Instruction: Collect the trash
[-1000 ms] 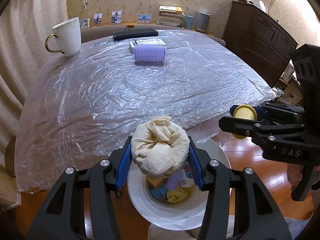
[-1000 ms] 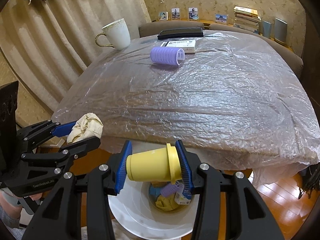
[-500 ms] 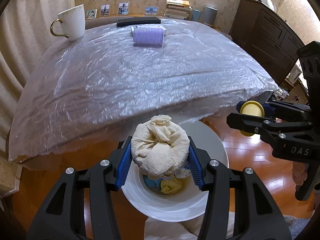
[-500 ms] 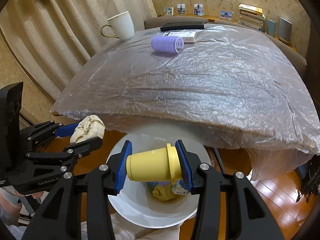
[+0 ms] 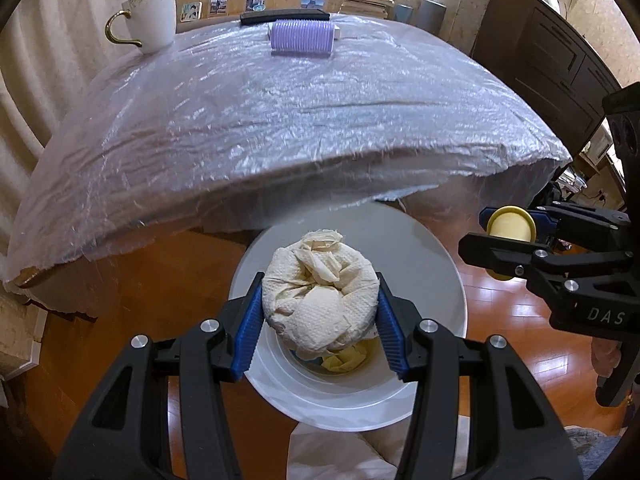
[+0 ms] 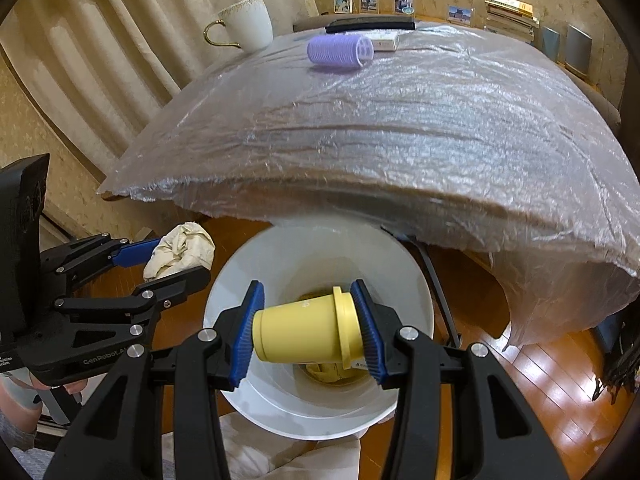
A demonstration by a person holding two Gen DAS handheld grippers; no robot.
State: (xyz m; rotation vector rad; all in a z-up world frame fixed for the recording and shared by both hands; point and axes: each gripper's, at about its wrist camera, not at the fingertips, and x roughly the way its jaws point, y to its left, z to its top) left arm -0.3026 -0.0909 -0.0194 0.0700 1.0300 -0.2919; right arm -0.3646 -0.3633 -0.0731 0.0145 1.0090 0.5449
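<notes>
Step in hand: drop-off. Both claws hang over the white bin [image 5: 448, 276], each loaded, nothing released yet.
Left claw [image 5: 320, 312]: clamped on a crumpled paper towel wad [image 5: 320, 300], its blue pads pressing both sides; the wad sits above the bin's mouth.
Right claw [image 6: 308, 332]: clamped on a yellow lidded cup [image 6: 304, 332] held sideways, lid toward the right pad, directly over the bin's opening.
Bin contents: yellow scraps at the bottom, partly hidden by the held items in both views.
Next move, as I judge it: part each claw's pads so the wad and cup fall in; the cup looks centred, while the wad is nearer the rim closest to the camera, so a slight forward shift may help it clear.
Left on the desk [image 5: 280, 128]: a purple hair roller [image 5: 301, 37], a gold-handled mug [image 5: 150, 18], a small white box behind the roller and a flat black item. Which of these count as trash I cannot tell.
Left wrist view alone: the cup's lid end-on in the right claw, and a dark cabinet at right.
Right wrist view alone: the cup's full side, the roller's open end, the plastic sheet's hanging right corner.
</notes>
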